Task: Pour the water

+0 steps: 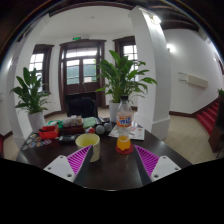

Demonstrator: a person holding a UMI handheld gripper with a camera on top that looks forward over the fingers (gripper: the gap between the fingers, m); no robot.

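Gripper (112, 161) open w/ cup (89, 147) between fingers, bottle (124, 128) beyond.

A lobby or entrance hall is seen: tall dark-framed double doors (82, 70) under a green sign (76, 38), a white square pillar (153, 70), red-carpeted stairs (208, 115), leafy green potted plants (122, 78) behind a dark table (110, 172)

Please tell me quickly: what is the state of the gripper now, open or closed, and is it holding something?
Gripper: open, holding nothing; the yellow-green cup stands on the table just ahead of the fingers, and the bottle beyond them.
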